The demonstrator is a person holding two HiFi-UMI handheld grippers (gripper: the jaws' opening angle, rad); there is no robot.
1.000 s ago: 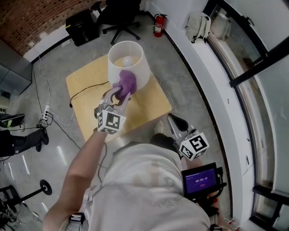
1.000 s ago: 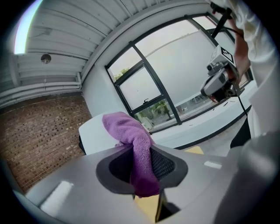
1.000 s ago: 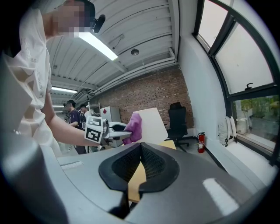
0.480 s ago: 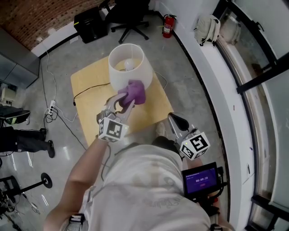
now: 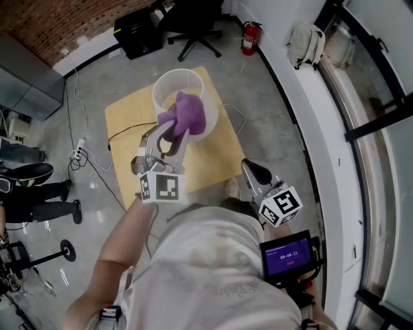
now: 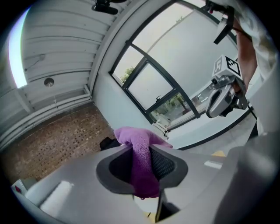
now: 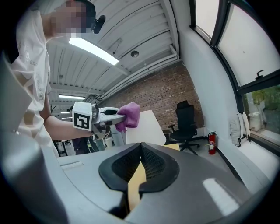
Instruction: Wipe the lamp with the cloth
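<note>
The lamp's white shade (image 5: 169,97) stands on a low wooden table (image 5: 132,122); its bulb is hidden behind the cloth. My left gripper (image 5: 173,129) is shut on a purple cloth (image 5: 188,113), which sits up at the near rim of the shade. In the left gripper view the cloth (image 6: 141,144) hangs bunched between that gripper's (image 6: 142,164) jaws. The right gripper view shows the cloth (image 7: 129,114) against the shade (image 7: 146,127). My right gripper (image 5: 253,173) hangs low to the right, off the table, shut and empty (image 7: 140,162).
A black cord (image 5: 122,135) trails off the table's left edge to a power strip (image 5: 79,147). An office chair (image 5: 193,19), a black box (image 5: 139,29) and a fire extinguisher (image 5: 250,37) stand beyond the table. A bystander's legs (image 5: 32,193) are at the left.
My left gripper has lifted the cloth from the shade's near side up to its top rim. The right gripper has shifted only slightly.
</note>
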